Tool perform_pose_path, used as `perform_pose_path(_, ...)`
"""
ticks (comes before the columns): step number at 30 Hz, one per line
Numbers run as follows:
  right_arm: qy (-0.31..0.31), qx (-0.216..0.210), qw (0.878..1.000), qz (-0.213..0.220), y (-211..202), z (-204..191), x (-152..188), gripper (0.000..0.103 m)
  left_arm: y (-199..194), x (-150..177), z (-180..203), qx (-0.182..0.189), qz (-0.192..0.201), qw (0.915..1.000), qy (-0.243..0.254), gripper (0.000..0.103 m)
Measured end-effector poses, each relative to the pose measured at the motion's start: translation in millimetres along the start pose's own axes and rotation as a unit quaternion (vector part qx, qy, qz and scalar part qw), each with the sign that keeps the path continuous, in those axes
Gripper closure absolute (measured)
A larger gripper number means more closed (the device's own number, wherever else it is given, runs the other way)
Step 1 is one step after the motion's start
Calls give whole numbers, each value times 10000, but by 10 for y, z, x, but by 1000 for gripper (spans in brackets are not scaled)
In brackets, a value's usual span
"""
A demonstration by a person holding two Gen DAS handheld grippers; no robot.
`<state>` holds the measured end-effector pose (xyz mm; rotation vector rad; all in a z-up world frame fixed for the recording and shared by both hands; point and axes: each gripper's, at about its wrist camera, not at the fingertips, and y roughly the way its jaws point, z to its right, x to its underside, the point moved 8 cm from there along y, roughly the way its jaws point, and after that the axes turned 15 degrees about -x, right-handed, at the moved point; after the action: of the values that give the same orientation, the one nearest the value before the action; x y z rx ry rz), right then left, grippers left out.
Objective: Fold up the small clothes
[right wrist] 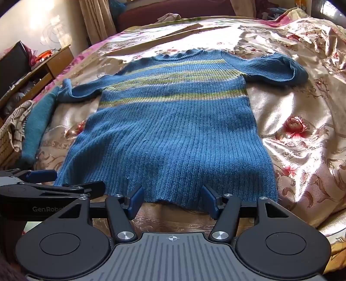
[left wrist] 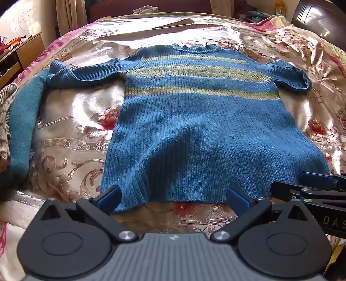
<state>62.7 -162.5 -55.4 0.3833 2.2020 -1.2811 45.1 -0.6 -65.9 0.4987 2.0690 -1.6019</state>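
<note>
1. At the near edge of the bed, the left claw [left wrist: 173,198] stands spread wide, its blue pads [left wrist: 109,197] at either side of the sweater's hem [left wrist: 168,200]; nothing is pinched between them.
2. Beside it, the right claw [right wrist: 173,202] is also spread, though less widely, with its pads framing a short stretch of the same hem and not pressing on it. Whether the pad tips touch the knit cannot be told.
3. Each claw shows in the other's view: the right one enters at the lower right of the left wrist view, the left one at the lower left of the right wrist view, so the two sit close together along the hem.
4. Beyond the claws, the blue ribbed sweater [left wrist: 194,129] lies flat on the bed, front up, hem nearest and collar [left wrist: 194,48] farthest. Three yellow-green stripes [left wrist: 201,91] cross its chest.
5. Both short sleeves are spread outward; the left sleeve [left wrist: 86,73] reaches toward a teal knitted garment [left wrist: 23,121] lying along the bed's left side, and the right sleeve [right wrist: 279,69] rests on the cover.
6. Under everything is a shiny floral bedspread [right wrist: 302,140] in cream and gold with red flowers, lit by patches of sunlight.
7. Farther left stands a wooden side cabinet [right wrist: 54,62], with curtains [right wrist: 95,19] behind the bed.
</note>
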Motion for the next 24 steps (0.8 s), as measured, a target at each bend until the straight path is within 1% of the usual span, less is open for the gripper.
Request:
perform_pose_path(16,-2,1,10000,-9,1,8,28,43,36,49,39,126,-148,9998,0,2)
perform_pose_path(24,-2,2,10000,-11,-13,0,43,39,50,69,49,121,-178,9998,45,2)
